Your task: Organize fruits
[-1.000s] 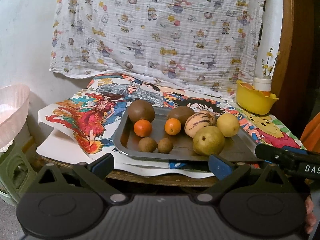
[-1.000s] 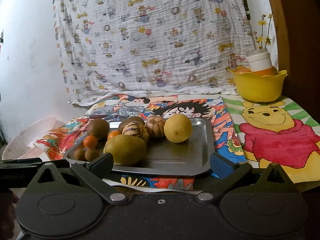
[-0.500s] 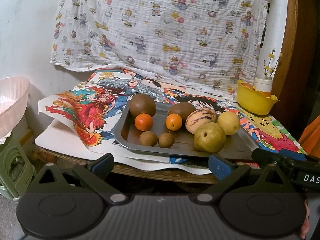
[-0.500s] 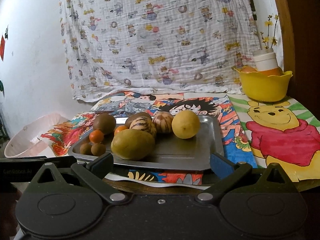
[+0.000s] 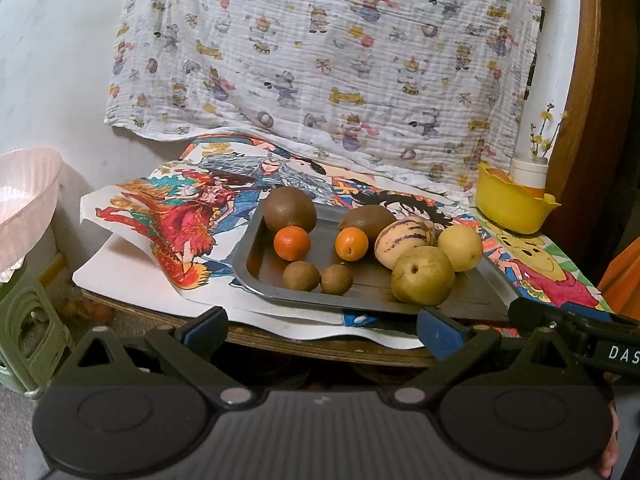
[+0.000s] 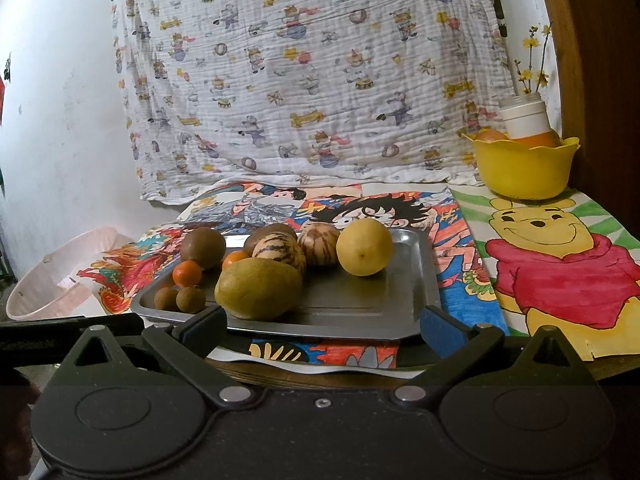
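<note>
1. Left gripper (image 5: 322, 326) and right gripper (image 6: 323, 325): spread wide, empty, short of the desk (image 5: 320, 346) edge.
2. On the metal tray (image 6: 404, 280): green pear (image 6: 258, 288) nearest, two small brown fruits (image 5: 318, 277), two oranges (image 5: 320, 243), striped melons (image 6: 300, 248), yellow lemon (image 6: 364, 247).
3. Far right: yellow bowl (image 6: 522, 170).

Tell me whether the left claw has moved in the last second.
Yes. The left claw has risen and drawn back slightly: in its view the metal tray sits lower and shows more from above than before. It stays open and empty.
</note>
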`<state>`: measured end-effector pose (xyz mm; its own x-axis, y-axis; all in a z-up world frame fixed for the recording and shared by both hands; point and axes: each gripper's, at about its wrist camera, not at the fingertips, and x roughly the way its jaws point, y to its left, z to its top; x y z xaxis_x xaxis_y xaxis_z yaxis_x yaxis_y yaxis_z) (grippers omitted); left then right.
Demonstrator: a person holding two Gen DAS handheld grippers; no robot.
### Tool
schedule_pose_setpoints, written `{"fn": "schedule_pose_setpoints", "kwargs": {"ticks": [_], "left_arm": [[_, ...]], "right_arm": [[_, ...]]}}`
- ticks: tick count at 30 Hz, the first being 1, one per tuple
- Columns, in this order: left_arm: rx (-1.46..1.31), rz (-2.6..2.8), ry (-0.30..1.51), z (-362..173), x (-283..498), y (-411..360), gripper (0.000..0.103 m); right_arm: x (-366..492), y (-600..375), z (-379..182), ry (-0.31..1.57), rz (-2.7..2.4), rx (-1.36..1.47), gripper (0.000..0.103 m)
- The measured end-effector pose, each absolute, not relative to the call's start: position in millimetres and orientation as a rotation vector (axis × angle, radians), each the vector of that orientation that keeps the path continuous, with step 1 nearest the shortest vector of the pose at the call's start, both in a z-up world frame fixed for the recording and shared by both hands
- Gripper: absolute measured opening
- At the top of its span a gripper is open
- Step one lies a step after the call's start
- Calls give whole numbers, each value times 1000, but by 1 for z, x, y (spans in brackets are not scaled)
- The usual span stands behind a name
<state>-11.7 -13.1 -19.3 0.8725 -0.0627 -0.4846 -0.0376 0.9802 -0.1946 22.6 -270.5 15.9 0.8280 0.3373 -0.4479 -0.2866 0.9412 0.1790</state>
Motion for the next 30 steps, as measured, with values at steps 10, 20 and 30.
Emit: {"fn": "schedule_pose_setpoints", "kwargs": {"ticks": [10, 20, 30], "left_arm": [[-212, -6, 511, -20, -12, -12, 102], [-213, -5, 512, -20, -13, -12, 102], [-216, -6, 516, -21, -13, -14, 102]], "right_arm": [[23, -271, 16, 495, 332, 106, 102], [23, -271, 16, 496, 332, 105, 102], [23, -271, 17, 496, 332, 106, 102]]}}
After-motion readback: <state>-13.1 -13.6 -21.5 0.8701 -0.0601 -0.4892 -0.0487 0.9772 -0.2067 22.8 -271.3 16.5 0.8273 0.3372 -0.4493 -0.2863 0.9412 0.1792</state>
